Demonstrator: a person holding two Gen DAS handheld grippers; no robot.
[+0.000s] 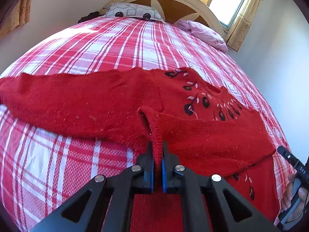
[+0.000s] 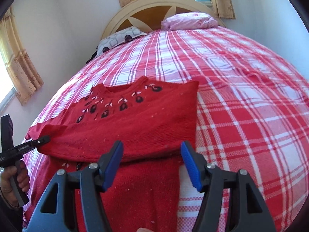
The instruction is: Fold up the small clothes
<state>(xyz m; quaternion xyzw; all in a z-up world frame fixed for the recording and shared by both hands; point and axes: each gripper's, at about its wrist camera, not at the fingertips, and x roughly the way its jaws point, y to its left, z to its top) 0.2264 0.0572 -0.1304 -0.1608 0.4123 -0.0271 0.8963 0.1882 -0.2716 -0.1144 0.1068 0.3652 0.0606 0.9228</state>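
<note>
A red knit sweater (image 1: 115, 104) with dark flower embroidery lies on the plaid bed; it also shows in the right wrist view (image 2: 146, 127). My left gripper (image 1: 158, 150) is shut on the sweater's sleeve cuff (image 1: 152, 123), held over the body. In the right wrist view the left gripper (image 2: 41, 141) sits at the sweater's left edge. My right gripper (image 2: 151, 154) is open and empty, just above the sweater's folded lower edge. In the left wrist view the right gripper's handle (image 1: 293, 162) shows at the far right, in a hand.
The bed is covered by a red and white plaid blanket (image 1: 58, 166), also in the right wrist view (image 2: 241, 96). A patterned pillow (image 1: 133, 12) and a pink pillow (image 1: 202, 32) lie at the headboard (image 1: 173, 2). Walls and curtained windows surround the bed.
</note>
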